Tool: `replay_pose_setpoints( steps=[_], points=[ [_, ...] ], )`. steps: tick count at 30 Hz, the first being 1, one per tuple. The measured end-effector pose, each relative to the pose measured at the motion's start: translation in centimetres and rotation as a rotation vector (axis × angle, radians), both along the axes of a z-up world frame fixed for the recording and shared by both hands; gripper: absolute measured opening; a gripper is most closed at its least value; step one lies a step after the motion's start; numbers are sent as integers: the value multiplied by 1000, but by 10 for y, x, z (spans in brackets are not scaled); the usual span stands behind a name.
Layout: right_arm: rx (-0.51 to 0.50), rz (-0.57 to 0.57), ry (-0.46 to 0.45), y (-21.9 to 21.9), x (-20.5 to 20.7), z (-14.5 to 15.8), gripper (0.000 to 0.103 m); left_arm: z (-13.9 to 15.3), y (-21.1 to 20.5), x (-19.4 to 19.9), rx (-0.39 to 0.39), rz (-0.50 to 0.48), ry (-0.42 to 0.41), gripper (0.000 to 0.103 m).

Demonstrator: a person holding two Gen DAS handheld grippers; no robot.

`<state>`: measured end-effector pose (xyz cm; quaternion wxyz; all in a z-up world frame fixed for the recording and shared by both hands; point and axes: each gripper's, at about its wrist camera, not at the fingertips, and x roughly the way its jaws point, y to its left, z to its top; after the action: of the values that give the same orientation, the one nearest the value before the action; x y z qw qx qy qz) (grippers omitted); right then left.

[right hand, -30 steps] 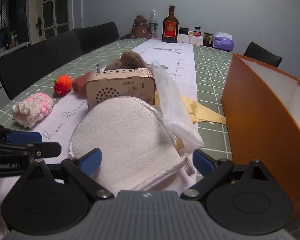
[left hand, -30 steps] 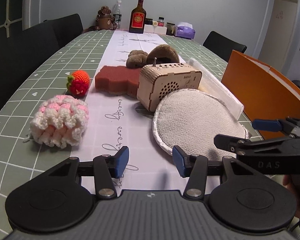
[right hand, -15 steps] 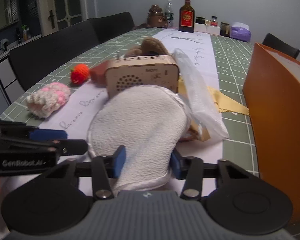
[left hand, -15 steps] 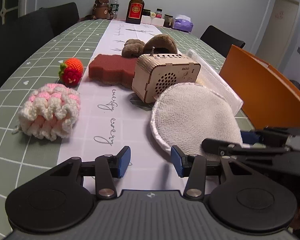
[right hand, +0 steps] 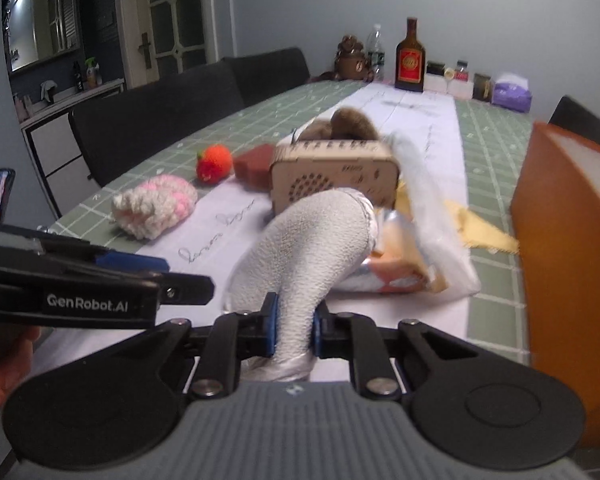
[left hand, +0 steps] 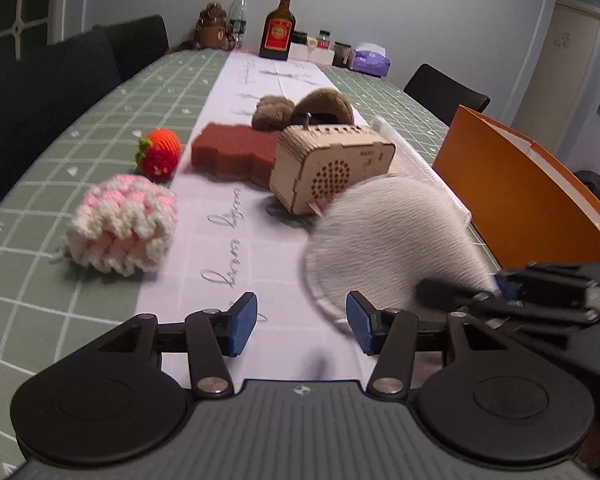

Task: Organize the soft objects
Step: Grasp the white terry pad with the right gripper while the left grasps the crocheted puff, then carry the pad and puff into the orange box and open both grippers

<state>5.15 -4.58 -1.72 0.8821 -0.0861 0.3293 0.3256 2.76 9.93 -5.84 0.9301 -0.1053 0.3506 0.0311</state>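
Between the blue pads of the right gripper (right hand: 294,330) sits the near edge of the white terry pad (right hand: 312,240), pinched into a narrow fold as the jaws are closing on it; beyond the fingertips it arches up, its far part blurred in front of the wooden radio (right hand: 334,172). It looks light, limp and compressible, so it will likely droop from any hold; the rim is a sound place to take it, and a deeper bite would steady it. The left gripper (left hand: 302,322) hovers with jaws parted and opening, nothing between them, the pad just ahead and right of its fingertips. Right of both sets of fingers stands the orange box (right hand: 572,240); its inside is not visible, so its contents cannot be told.
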Motion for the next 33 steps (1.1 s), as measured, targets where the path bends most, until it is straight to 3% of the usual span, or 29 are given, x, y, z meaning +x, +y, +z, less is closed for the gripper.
replay_pose_setpoints(
  steps=[2, 6, 8, 11, 17, 19, 21, 23, 30, 33],
  points=[
    [0, -5, -27, -4, -1, 9, 15, 6, 2, -1, 70, 27, -23, 62],
    [22, -12, -48, -11, -1, 21, 15, 16, 11, 5, 244, 117, -86, 85],
    [35, -19, -44, -12, 2, 22, 15, 18, 14, 12, 330, 145, -94, 86],
    [58, -26, -22, -10, 7, 21, 15, 11, 20, 32, 427, 155, -37, 89],
    [66, -36, 22, -7, 13, 12, 15, -14, 23, 59, 492, 142, 82, 88],
    [66, -38, 31, -7, 14, 11, 15, -20, 24, 60, 519, 157, 101, 84],
    [64, -41, 36, -7, 15, 10, 15, -24, 23, 61, 546, 167, 113, 70],
    [66, -46, 41, -8, 16, 10, 15, -27, 23, 61, 566, 163, 123, 64],
    [73, -52, 40, -12, 15, 12, 15, -27, 24, 56, 535, 152, 89, 38],
    [88, -57, 44, -16, 13, 14, 15, -24, 23, 53, 532, 155, 77, 33]
  ],
)
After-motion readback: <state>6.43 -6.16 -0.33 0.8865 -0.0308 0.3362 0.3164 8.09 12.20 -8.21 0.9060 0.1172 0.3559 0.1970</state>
